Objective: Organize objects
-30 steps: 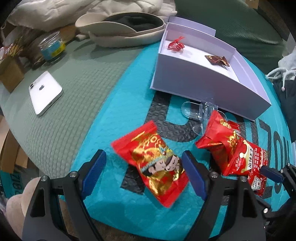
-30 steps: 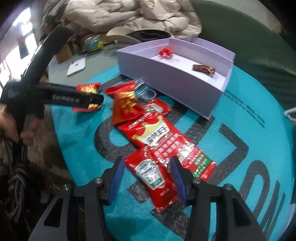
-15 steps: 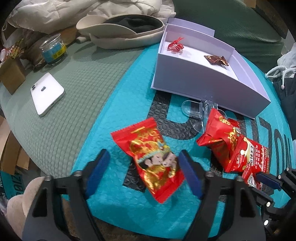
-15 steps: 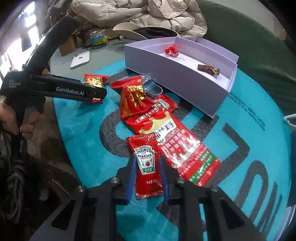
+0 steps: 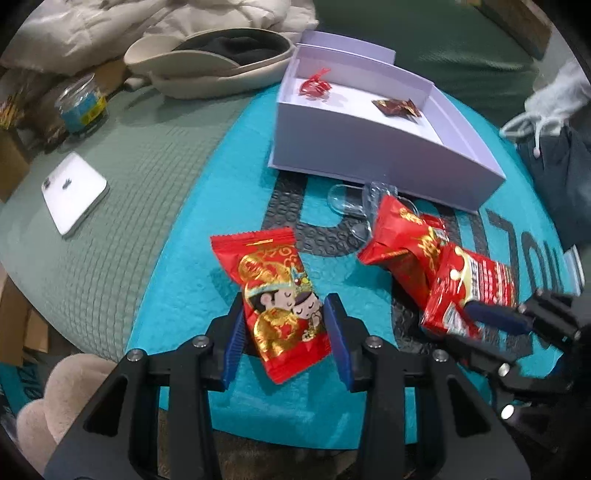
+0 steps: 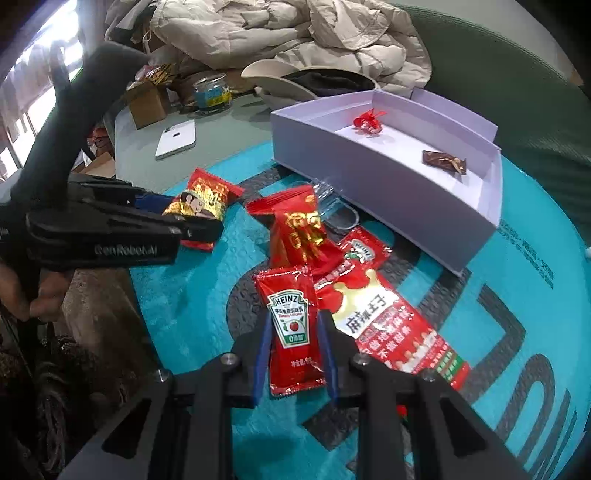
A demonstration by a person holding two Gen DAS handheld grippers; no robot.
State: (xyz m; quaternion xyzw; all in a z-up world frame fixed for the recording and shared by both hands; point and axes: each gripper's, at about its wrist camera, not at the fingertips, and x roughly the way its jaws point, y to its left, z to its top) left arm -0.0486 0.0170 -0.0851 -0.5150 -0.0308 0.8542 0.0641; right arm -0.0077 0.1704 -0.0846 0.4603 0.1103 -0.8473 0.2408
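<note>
My left gripper (image 5: 284, 317) is shut on a red candy packet with a cartoon couple (image 5: 277, 299), which lies on the teal mat; it also shows in the right wrist view (image 6: 201, 203). My right gripper (image 6: 293, 332) is shut on a red Heinz ketchup sachet (image 6: 291, 325) and lifts it slightly. A white open box (image 5: 369, 144) stands beyond, holding a red bow candy (image 5: 314, 85) and a brown candy (image 5: 397, 107). Other red packets (image 6: 299, 232) and a long red snack packet (image 6: 388, 317) lie between the grippers.
A white phone (image 5: 74, 192), a glass jar (image 5: 79, 107) and a beige cap (image 5: 207, 62) lie on the green quilt to the left. A clear plastic piece (image 5: 354, 203) sits before the box. A padded jacket (image 6: 295, 33) is piled behind.
Both grippers have closed: the left onto the cartoon candy packet, the right onto the ketchup sachet, which has risen off the mat.
</note>
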